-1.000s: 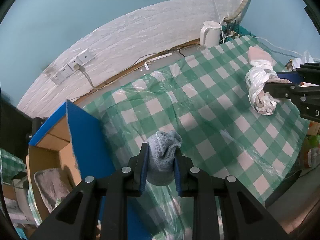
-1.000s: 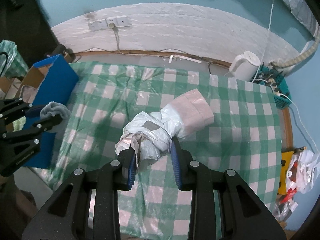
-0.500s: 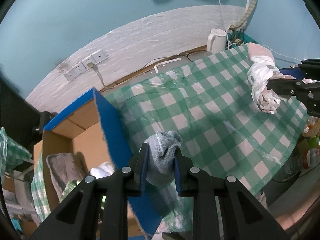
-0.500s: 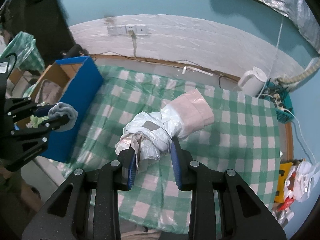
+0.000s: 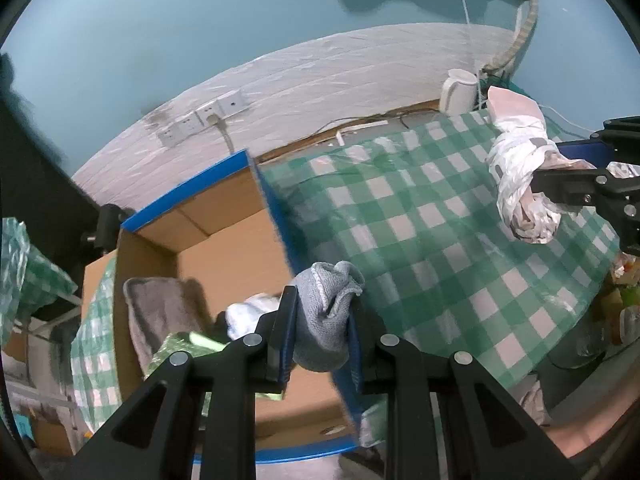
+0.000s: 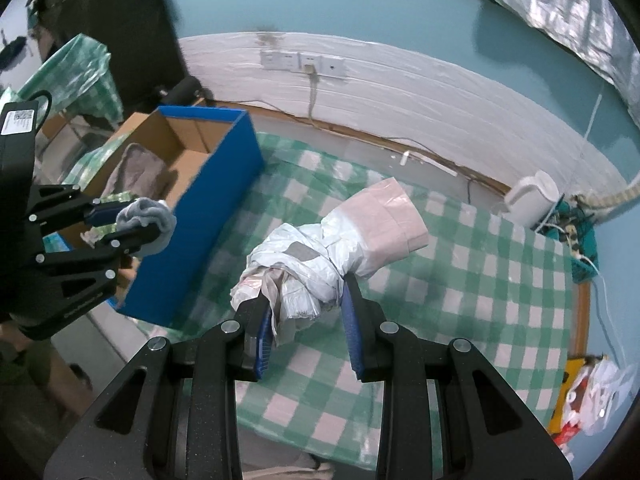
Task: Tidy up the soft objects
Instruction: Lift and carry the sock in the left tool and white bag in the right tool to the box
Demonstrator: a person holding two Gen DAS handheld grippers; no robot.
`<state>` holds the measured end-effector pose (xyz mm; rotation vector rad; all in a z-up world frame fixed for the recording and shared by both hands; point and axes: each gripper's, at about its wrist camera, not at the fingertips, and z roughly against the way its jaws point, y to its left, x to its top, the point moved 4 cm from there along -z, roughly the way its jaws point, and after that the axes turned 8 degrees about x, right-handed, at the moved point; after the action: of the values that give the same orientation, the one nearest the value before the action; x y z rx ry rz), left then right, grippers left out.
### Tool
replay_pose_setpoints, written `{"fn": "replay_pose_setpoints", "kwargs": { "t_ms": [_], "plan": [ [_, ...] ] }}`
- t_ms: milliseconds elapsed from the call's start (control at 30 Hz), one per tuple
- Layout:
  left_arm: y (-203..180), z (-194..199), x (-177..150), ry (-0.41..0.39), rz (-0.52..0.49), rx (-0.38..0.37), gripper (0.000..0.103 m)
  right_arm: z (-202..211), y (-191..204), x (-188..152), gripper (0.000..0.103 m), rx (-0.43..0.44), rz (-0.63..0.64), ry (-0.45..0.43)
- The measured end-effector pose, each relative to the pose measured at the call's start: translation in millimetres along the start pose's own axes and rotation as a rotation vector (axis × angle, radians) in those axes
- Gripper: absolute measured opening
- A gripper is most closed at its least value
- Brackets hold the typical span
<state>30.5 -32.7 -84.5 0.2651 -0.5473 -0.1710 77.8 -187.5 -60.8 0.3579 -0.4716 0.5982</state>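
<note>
My left gripper (image 5: 322,314) is shut on a rolled grey cloth (image 5: 326,320) and holds it above the right wall of a blue cardboard box (image 5: 224,248). It also shows in the right wrist view (image 6: 132,220), over the box (image 6: 224,172). My right gripper (image 6: 304,300) is shut on a white and pink plastic-wrapped bundle (image 6: 340,236), held above the green checked tablecloth (image 6: 480,272). The bundle also shows in the left wrist view (image 5: 520,172).
The box holds a grey towel (image 5: 160,312), a white cloth (image 5: 252,312) and a green item (image 5: 180,348). A white kettle (image 5: 458,90) and cables stand at the table's back edge by the wall. Bags (image 6: 588,396) lie beyond the table's right end.
My left gripper has carried the grey cloth leftward from over the tablecloth to over the box. The right gripper keeps its hold on the bundle and has drifted left toward the box.
</note>
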Motion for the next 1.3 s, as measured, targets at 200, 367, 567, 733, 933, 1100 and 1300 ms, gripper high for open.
{"fn": "replay_pose_setpoints", "kwargs": {
  "t_ms": [200, 367, 567, 733, 933, 1100, 1300],
  "plan": [
    [25, 0, -9, 0.003, 0.041, 0.017, 0.023, -9, 26, 15, 0.029, 0.021, 0.04, 0.006],
    [45, -2, -18, 0.007, 0.067, 0.029, 0.023, -19, 49, 25, 0.029, 0.038, 0.075, 0.016],
    [67, -9, -28, 0.023, 0.105, 0.041, 0.023, -32, 76, 39, 0.029, 0.058, 0.115, 0.032],
    [87, -14, -37, 0.037, 0.137, 0.05, 0.023, -46, 98, 50, 0.029, 0.074, 0.149, 0.047],
    [107, -28, -48, 0.075, 0.179, 0.052, 0.023, -64, 120, 57, 0.029, 0.091, 0.183, 0.077],
    [116, -39, -58, 0.101, 0.195, 0.049, 0.023, -78, 134, 61, 0.029, 0.105, 0.204, 0.097],
    [126, -45, -65, 0.119, 0.217, 0.056, 0.023, -97, 148, 61, 0.029, 0.121, 0.225, 0.132]
  ]
}}
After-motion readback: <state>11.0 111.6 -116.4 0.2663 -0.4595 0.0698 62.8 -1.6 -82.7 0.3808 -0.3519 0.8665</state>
